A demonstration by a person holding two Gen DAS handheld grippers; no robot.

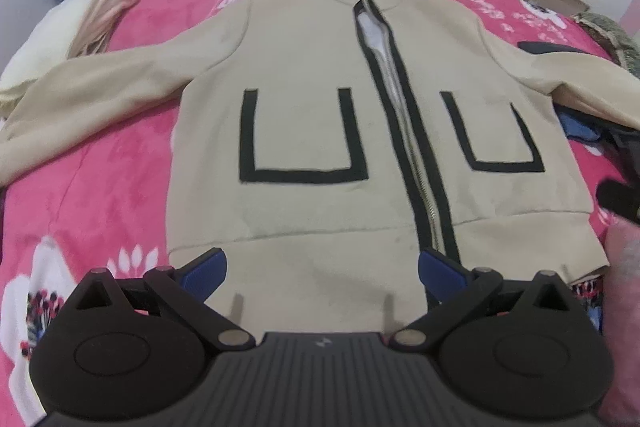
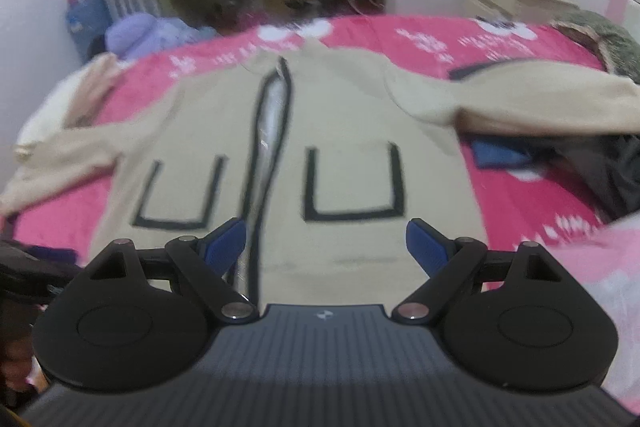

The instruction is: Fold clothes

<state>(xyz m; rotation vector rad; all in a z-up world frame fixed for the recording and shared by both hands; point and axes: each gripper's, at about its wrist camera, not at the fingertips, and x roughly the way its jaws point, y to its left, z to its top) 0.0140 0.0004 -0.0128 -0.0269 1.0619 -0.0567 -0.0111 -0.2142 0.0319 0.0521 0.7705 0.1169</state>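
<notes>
The beige jacket (image 1: 320,131) lies flat, front up, across the frame's middle on the pink bedspread (image 1: 100,187), 2 sleeves spread outward. The left gripper (image 1: 322,267) and right gripper (image 2: 326,243) hover wide, empty, above its hem. Any fold calls for pinching a sleeve or edge.

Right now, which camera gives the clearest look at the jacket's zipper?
The left wrist view: the zipper is sharp from collar to hem, its metal teeth distinct. The right wrist view shows the zipper too, but blurred, and its lower end passes behind the device.
</notes>
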